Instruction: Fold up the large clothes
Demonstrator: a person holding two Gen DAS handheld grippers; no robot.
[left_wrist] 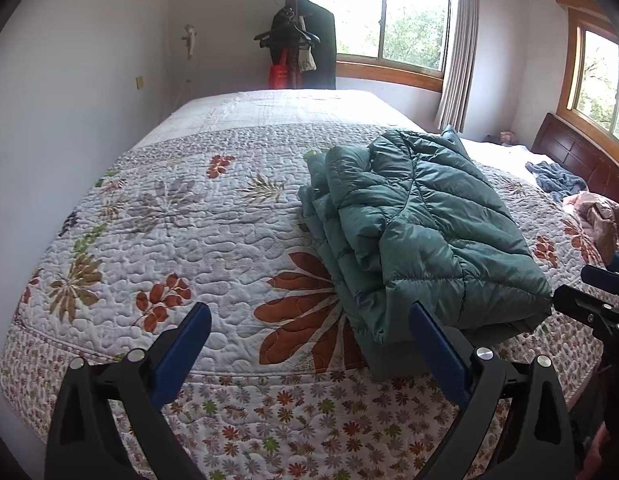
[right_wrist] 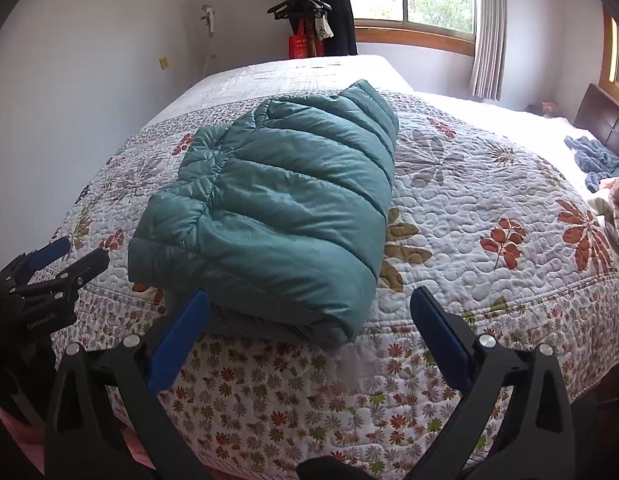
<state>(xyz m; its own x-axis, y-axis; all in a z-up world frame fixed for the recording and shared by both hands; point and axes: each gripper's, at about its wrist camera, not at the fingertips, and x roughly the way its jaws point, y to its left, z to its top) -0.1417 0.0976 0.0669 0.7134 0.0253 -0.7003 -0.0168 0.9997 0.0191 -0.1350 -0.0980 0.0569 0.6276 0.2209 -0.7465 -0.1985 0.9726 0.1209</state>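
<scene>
Ahead of the right gripper (right_wrist: 309, 312), a folded green puffy jacket (right_wrist: 269, 208) is seen lying on the flowery quilt (right_wrist: 489, 200) of the bed. Its near edge is just past the blue fingers (right_wrist: 181, 336), which are spread wide with nothing held. The left gripper (left_wrist: 309, 332) is spread wide too, and nothing is held in it. The jacket is found just past its right finger (left_wrist: 437, 344). Blue clothes (left_wrist: 557, 180) are seen far off to the right.

Pinkish clothes (left_wrist: 601, 216), perhaps edge-cropped
</scene>
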